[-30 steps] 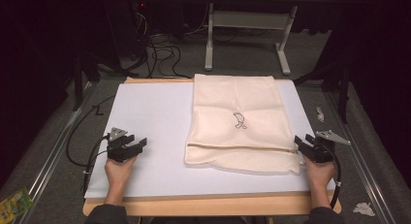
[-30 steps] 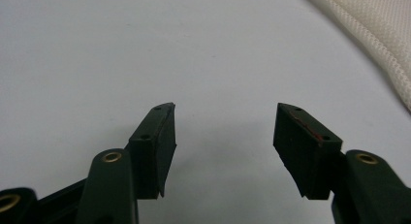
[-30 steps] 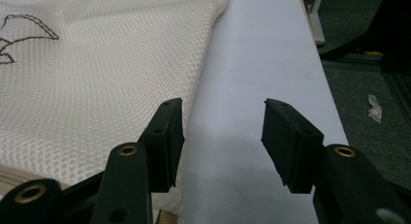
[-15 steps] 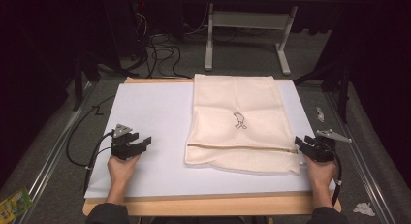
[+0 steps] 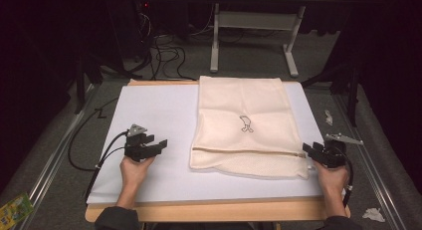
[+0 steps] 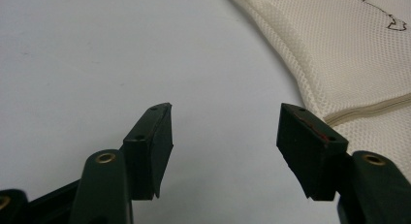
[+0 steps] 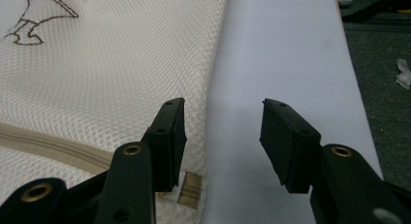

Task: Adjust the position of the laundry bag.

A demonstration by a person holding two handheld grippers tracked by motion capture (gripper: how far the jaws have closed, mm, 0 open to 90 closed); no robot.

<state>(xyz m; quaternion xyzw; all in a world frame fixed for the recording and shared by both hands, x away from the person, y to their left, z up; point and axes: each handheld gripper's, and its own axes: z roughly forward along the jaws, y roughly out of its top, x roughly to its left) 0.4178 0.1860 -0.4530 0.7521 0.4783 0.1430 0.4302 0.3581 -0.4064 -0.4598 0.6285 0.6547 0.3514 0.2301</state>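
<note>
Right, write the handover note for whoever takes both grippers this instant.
Left gripper: open, nothing between the jaws, over the bare white mat, short of the bag's left edge.
Right gripper: open, holding nothing, at the bag's right edge by the zipper's end tab; its jaws have just been opening a little.
Cream mesh laundry bag: flat on the mat's right half, zipper running across near the person's side and apparently closed, a small stitched outline figure facing up.
Done: nothing gripped yet.
Left: probably grasp the bag at both sides near the zipper.
</note>
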